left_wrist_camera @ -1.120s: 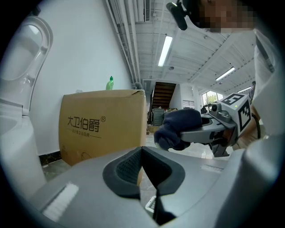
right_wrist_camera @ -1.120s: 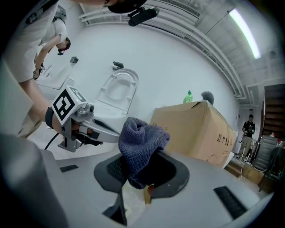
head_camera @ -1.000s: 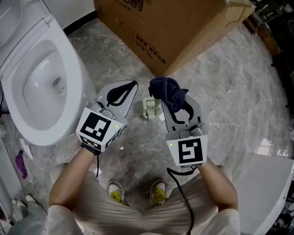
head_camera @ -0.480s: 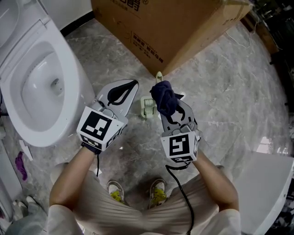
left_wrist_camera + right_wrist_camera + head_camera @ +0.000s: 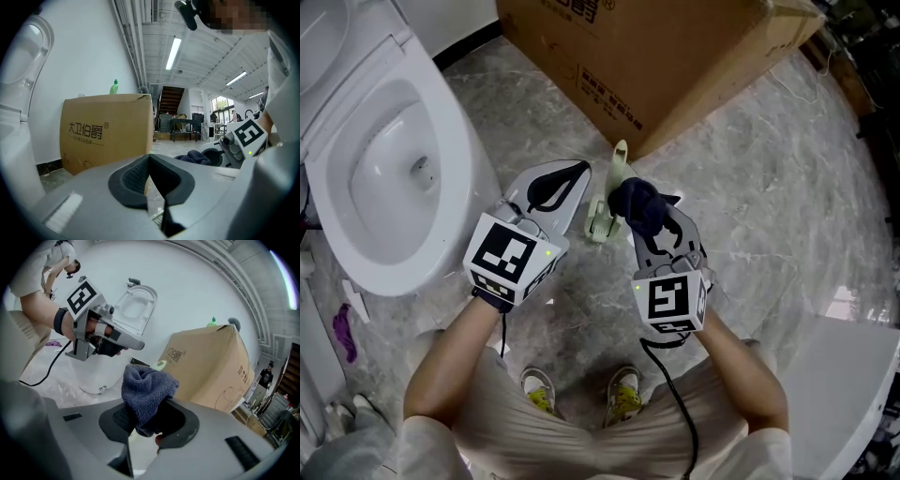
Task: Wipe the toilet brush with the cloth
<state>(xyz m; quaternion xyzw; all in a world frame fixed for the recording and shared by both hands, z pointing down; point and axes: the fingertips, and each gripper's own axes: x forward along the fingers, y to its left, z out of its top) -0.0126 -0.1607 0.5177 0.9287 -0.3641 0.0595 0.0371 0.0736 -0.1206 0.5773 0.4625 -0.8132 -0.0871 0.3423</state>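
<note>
The toilet brush stands on the floor between my grippers, its pale green handle (image 5: 620,161) rising from a pale holder (image 5: 600,221). In the right gripper view the handle tip (image 5: 160,364) shows just behind the cloth. My right gripper (image 5: 643,216) is shut on a bunched dark blue cloth (image 5: 637,201), which sits right beside the handle. Whether the cloth (image 5: 147,391) touches the handle is unclear. My left gripper (image 5: 574,173) hangs left of the brush, shut with nothing in it; its pads (image 5: 136,176) meet at the tips.
A white toilet (image 5: 389,178) with its lid up stands at the left. A large cardboard box (image 5: 656,52) fills the back, close behind the brush. The floor (image 5: 769,206) is grey marble. The person's shoes (image 5: 581,394) are below the grippers.
My right gripper has moved left and nearer with the cloth, up beside the brush handle, which now shows above the cloth. The left gripper has drifted slightly right.
</note>
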